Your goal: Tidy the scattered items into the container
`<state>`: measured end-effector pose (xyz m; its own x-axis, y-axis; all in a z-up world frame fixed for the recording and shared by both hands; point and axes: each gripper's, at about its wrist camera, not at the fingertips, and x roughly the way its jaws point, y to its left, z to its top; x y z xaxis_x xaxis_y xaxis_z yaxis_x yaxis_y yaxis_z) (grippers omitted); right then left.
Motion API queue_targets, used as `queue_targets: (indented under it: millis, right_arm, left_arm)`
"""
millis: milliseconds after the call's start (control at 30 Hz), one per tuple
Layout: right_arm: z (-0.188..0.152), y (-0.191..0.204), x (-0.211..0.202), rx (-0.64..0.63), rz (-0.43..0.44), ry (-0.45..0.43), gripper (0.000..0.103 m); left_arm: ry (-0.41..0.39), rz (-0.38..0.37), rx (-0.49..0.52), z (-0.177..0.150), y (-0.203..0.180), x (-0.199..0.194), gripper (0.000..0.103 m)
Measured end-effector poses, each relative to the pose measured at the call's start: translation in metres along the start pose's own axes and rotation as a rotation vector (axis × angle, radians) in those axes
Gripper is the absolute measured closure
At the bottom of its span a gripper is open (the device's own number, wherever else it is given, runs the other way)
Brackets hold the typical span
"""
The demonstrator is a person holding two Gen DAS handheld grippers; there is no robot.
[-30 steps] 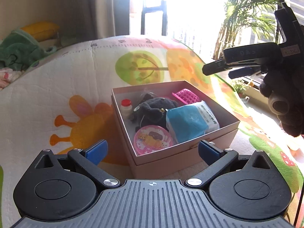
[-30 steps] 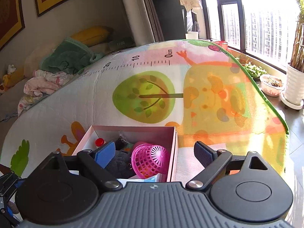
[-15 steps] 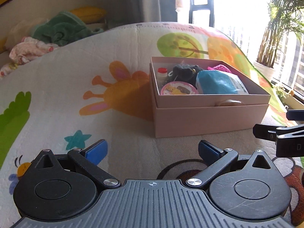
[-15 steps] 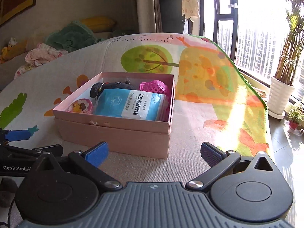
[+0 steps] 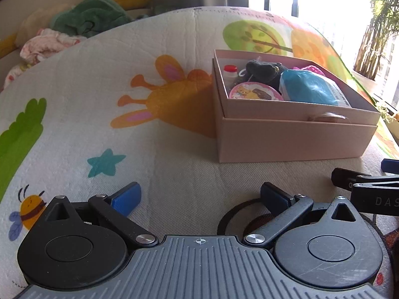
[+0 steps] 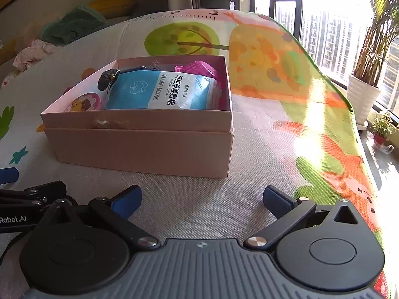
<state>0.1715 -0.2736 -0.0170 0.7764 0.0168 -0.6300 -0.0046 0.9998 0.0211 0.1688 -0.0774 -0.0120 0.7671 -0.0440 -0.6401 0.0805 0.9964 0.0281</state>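
Pink cardboard box (image 6: 139,144) is sitting on the play mat (image 5: 74,94), holding the blue wipes pack (image 6: 159,92) and round tin (image 5: 255,91). I'm holding my left gripper (image 5: 199,195) and right gripper (image 6: 202,198) wide apart, both gripping nothing, low before it.

pink basket (image 6: 197,67) half-hidden (wipes) — print unreadable
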Motion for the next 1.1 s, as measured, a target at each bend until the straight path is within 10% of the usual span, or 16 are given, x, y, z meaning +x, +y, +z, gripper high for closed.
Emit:
queue_targets:
  millis: [1100]
  right_arm:
    - [-0.0077, 0.0014, -0.0071, 0.014, -0.021, -0.036, 0.0]
  left_arm:
    - [0.0, 0.0, 0.0, -0.0001, -0.0003, -0.0001, 0.0]
